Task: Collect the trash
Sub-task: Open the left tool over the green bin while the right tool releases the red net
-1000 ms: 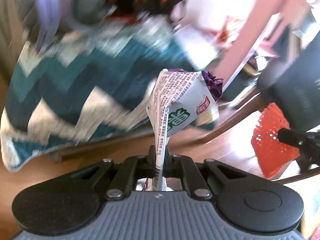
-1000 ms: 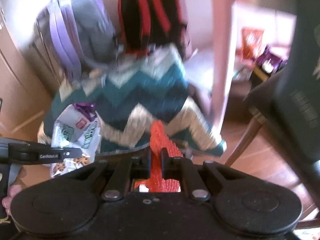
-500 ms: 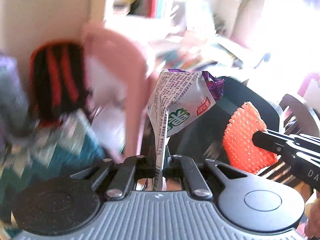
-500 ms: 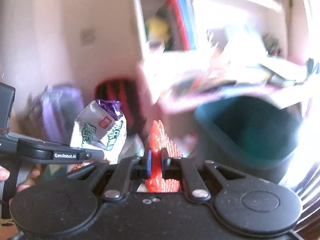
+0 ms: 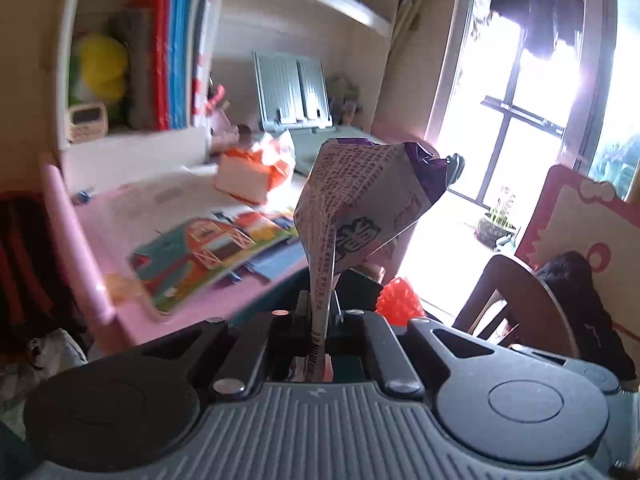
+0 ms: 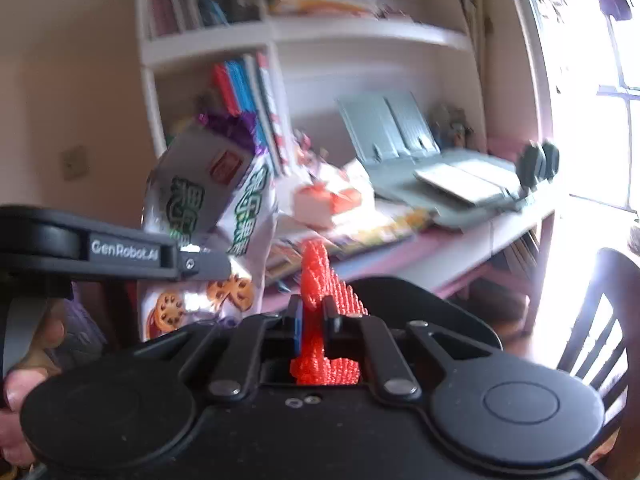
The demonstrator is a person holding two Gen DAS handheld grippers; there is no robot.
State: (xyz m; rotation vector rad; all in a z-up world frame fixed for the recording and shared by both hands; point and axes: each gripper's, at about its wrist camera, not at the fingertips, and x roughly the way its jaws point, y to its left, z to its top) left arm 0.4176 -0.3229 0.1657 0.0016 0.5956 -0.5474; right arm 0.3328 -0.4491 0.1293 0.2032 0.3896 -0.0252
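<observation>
Left wrist view: my left gripper is pinched tight on the flattened bottom seam of a snack bag, which stands up from the jaws through the centre of the frame, its purple torn top at upper right of centre. I judge it empty or nearly so: light, thin crinkly film, slick, so the folded seam is the best place to grip. Behind it at left lies a pink desk with a picture book. At lower right of the bag peeks the orange spiky mesh.

Right wrist view: my right gripper is clamped on that orange spiky mesh, low in the centre, squeezed narrow between the jaws. It looks soft, springy and light; I would hold it deep, since it could spring free. At left, the snack bag hangs in the left gripper. No bin is clearly visible in either view.
</observation>
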